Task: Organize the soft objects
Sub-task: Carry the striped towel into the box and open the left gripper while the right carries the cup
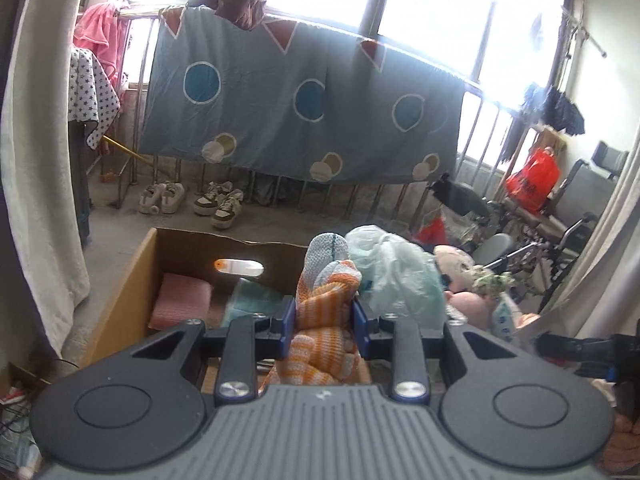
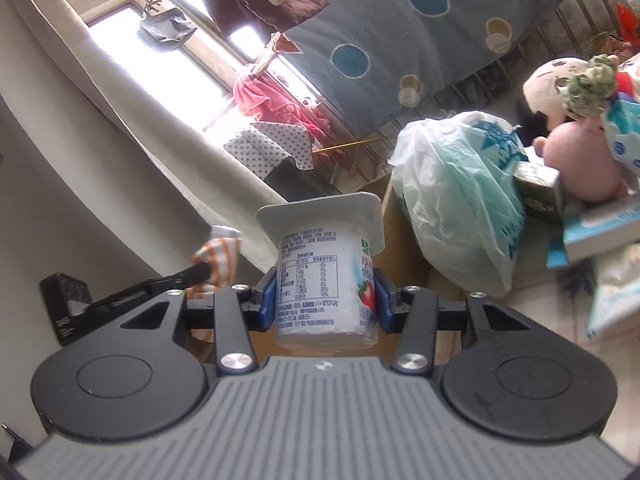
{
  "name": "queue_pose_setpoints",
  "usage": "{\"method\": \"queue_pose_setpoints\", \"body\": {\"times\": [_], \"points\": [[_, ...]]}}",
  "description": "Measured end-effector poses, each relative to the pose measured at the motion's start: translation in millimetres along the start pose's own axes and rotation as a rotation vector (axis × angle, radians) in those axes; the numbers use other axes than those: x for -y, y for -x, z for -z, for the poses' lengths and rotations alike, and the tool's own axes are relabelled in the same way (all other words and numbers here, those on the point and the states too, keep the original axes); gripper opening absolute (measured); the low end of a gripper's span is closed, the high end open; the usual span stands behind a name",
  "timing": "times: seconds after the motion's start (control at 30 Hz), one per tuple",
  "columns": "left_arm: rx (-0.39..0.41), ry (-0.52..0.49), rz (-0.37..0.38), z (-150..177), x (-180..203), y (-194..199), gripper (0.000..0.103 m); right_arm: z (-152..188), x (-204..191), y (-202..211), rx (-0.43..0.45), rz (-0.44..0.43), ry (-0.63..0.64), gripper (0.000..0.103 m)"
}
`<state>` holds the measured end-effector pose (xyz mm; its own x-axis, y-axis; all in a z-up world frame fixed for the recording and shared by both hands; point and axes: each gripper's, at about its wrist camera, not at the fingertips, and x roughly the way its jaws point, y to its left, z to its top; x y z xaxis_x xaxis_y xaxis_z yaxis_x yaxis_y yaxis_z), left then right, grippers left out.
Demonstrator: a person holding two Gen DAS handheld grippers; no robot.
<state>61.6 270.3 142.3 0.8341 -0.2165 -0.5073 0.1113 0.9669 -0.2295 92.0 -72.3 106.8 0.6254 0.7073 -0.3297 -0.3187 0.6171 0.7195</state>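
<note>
Left tongs [image 1: 323, 322] pinched striped cloth [image 1: 326, 300], limp and light, mid-bunch hold fine. Right tongs [image 2: 326, 300] pinched yogurt cup [image 2: 326, 276] at its sides; thin walls probably crushable.

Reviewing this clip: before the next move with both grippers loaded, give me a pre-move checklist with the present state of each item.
1. Left gripper clamped on the orange-and-white striped knitted cloth: ok.
2. Right gripper clamped on the white strawberry yogurt cup: ok.
3. Yogurt cup's foil lid sealed: cannot tell.
4. Brown cardboard box open with free room inside: ok; a pink folded cloth fills only one corner.
5. Cloth's loose end clear of the pale green plastic bag: cannot tell.
</note>
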Motion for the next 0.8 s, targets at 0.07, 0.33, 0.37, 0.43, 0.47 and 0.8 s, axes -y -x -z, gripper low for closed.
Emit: {"method": "queue_pose_setpoints", "body": {"times": [0.07, 0.33, 0.37, 0.43, 0.47, 0.8], "points": [[-0.042, -0.038, -0.054, -10.2, -10.5, -32.8, 0.031, -8.5, 7.6, -18.0, -0.008, -0.017, -0.019, 0.045], [-0.226, -0.128, -0.275, -10.9, -53.3, -199.1, 0.034, -24.4, 32.8, -69.5, -0.029, -0.073, -0.059, 0.045], [-0.246, -0.143, -0.299, -10.6, -56.4, -218.3, 0.037, -25.9, 32.4, -73.1, -0.034, -0.068, -0.044, 0.045], [-0.279, -0.138, -0.336, -9.8, -64.5, -251.1, 0.041, -27.1, 31.7, -77.9, -0.035, -0.056, -0.003, 0.045], [-0.285, -0.139, -0.367, -9.7, -68.7, -265.7, 0.052, -28.2, 31.4, -79.6, -0.035, -0.055, 0.013, 0.045], [-0.275, -0.207, -0.345, 0.7, -55.0, -265.0, 0.024, -32.3, 27.1, -85.5, -0.051, -0.067, 0.046, 0.045]]}}
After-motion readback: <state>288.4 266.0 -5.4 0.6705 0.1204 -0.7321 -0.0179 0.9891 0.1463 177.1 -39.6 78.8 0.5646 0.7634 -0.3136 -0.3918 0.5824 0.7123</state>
